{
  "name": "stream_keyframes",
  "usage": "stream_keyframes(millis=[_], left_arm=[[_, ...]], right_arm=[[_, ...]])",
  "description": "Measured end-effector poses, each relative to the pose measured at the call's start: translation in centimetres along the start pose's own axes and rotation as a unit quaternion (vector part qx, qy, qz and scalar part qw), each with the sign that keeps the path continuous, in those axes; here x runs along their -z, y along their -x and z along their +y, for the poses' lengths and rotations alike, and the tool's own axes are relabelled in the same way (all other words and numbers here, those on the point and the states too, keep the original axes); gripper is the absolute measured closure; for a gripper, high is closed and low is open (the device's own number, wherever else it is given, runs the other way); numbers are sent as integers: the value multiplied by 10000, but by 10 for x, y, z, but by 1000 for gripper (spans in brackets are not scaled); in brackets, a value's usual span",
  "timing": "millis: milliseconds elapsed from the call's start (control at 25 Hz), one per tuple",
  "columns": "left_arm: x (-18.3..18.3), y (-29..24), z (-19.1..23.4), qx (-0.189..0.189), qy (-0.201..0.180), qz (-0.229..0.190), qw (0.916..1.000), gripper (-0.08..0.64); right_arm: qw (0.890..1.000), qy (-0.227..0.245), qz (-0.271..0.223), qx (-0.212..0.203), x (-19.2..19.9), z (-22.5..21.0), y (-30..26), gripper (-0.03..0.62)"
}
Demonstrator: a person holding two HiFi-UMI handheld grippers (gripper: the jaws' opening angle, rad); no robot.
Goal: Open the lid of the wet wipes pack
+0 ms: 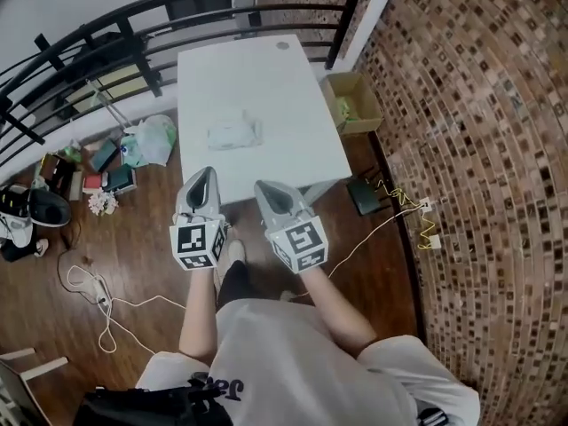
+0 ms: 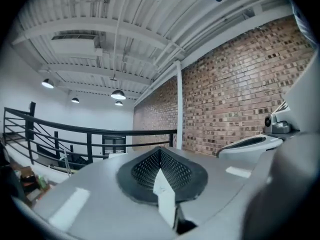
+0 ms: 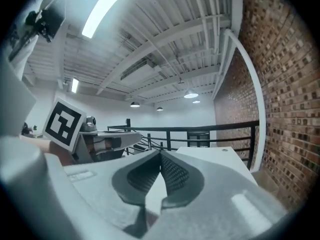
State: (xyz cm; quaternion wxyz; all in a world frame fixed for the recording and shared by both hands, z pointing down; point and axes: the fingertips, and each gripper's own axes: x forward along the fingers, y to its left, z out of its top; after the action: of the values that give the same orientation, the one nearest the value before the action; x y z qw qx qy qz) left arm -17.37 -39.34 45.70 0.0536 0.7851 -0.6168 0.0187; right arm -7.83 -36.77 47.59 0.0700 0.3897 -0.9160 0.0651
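Both grippers are up in front of the person, side by side, short of the near edge of the white table [image 1: 266, 78]. The left gripper [image 1: 207, 175] points level towards the table with its jaws pressed together and nothing between them; its own view shows the dark textured pads meeting in one seam. The right gripper [image 1: 261, 187] sits just beside it, angled slightly inward, jaws likewise closed tight and empty. Neither one touches anything.

The wet wipes pack [image 1: 233, 133] lies flat near the middle of the table, well apart from both grippers, alone on the surface. From this height its lid is too small to make out.

Beyond the table a black railing [image 1: 106, 25] curves round, and a brick wall [image 1: 479, 149] fills the right side. A cardboard box [image 1: 353, 100] stands on the wooden floor by the table's right edge. To the left of the table, a plastic bag [image 1: 155, 138], shoes [image 1: 35, 207] and a white cable [image 1: 98, 300] are scattered about.
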Motion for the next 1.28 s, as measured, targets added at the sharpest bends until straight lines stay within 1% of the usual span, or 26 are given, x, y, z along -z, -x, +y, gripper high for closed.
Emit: stream_keyframes(millis=[40,120,240,280,360,480,600,680,800,920,960,1040,1160,1280], left_arm=[[3,15,-16,-71,-32,-26,10000,543],[14,40,-50,-214,26,-12,9998,543],[40,77,-104,-227,-70,344,9991,543],[43,90,-115,-230,-77,430,9988,543],[32,108,-126,-246,-78,409,9988,543],[-2,115,-128,-206,-242,146,9994,543],[-29,126,-126,-296,-353,-85,9989,543],[-36,134,-123,-369,-373,-135,9985,543],[-40,145,-114,-366,-299,-222,9986,543],[-38,158,-93,-493,65,-400,9980,543],[-42,161,-86,-518,102,-501,9973,543],[-53,159,-80,-475,-28,-654,9967,543],[-61,155,-69,-457,-208,-714,9962,543],[-59,154,-43,-535,-160,-626,9965,543]], right_arm=[[10000,-90,29,23,9,2,24,600],[9996,-205,169,136,29,-3,63,600],[9974,-412,564,187,62,-9,110,600],[9970,-436,625,161,65,-8,122,600],[9983,-280,495,92,51,-4,134,600],[9999,74,67,86,9,-3,137,600],[9996,210,-137,85,-12,2,142,600],[9996,216,-145,97,-13,5,143,600],[9998,135,-86,128,-15,13,137,600],[9997,227,93,0,-7,34,125,600],[9995,270,136,-57,-5,41,120,600],[9993,346,127,-93,-8,48,113,600],[9988,481,31,-25,-20,50,101,600],[9982,593,5,-23,-27,61,80,600]])
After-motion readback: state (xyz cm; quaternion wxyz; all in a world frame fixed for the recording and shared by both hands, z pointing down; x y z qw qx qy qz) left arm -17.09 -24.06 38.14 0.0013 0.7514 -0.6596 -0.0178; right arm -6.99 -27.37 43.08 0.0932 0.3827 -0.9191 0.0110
